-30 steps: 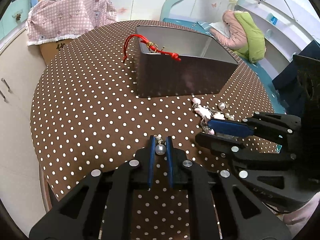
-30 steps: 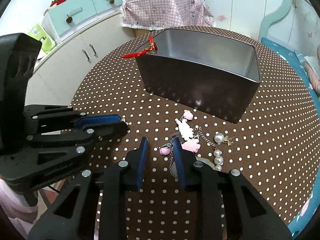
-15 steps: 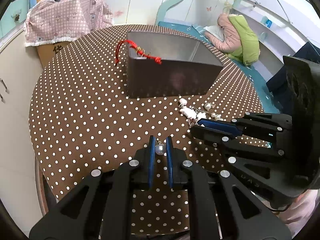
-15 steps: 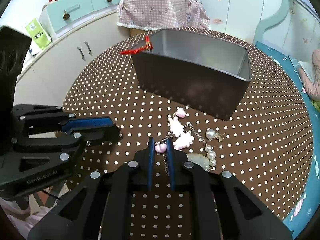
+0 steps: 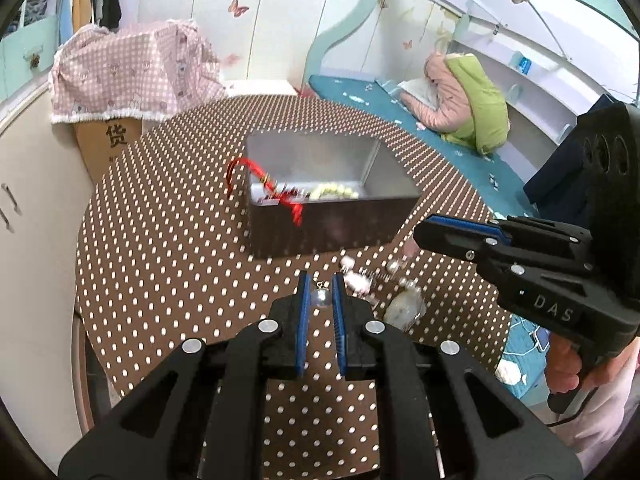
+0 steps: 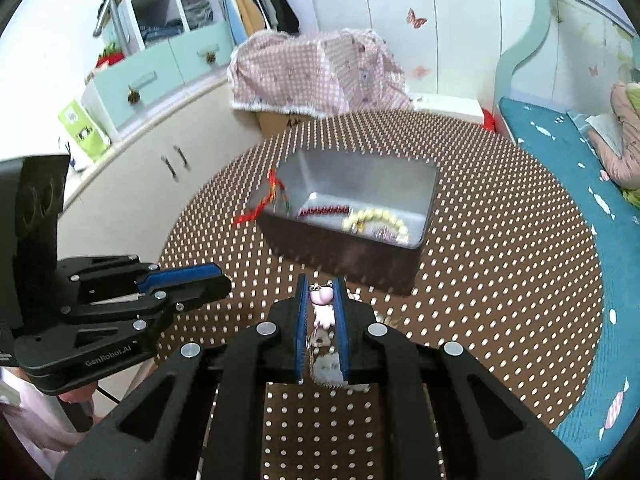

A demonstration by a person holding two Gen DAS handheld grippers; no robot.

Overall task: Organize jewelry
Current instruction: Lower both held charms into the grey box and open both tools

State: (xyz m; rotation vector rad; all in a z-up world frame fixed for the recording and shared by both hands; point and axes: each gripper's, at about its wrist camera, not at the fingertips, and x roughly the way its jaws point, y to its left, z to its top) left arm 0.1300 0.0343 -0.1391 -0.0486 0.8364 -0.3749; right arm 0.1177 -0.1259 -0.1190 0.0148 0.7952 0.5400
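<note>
Two tools in view, one in each of your hands. You are holding the left tool (image 5: 320, 286) clamped on one pearl earring (image 5: 320, 297), lifted above the dotted surface (image 5: 168, 264). You are holding the right tool (image 6: 322, 288) closed on one pink charm bracelet (image 6: 323, 300); its chain and remaining charms are hanging down between the fingers, blurred and partly hidden.

One metal tin (image 6: 424, 216) is sitting open mid-surface, beyond both tools. Inside it are lying one yellow bead bracelet (image 6: 380, 218) and one dark red bead strand (image 6: 324, 211); motion blur is making further pieces there hard to count. One red cord bracelet (image 5: 280, 192) is draping over the tin's left rim.

Loose jewelry (image 5: 400, 300) on the surface beside the left tool is smeared; the count cannot be told.

Lettering: "DAS" is showing on the right tool's body, "GenRobot.AI" on the left tool's. One cardboard box (image 5: 108, 140) under a pink checked cloth (image 5: 132, 72) is showing one Chinese character, with more above it cut off by the cloth.
</note>
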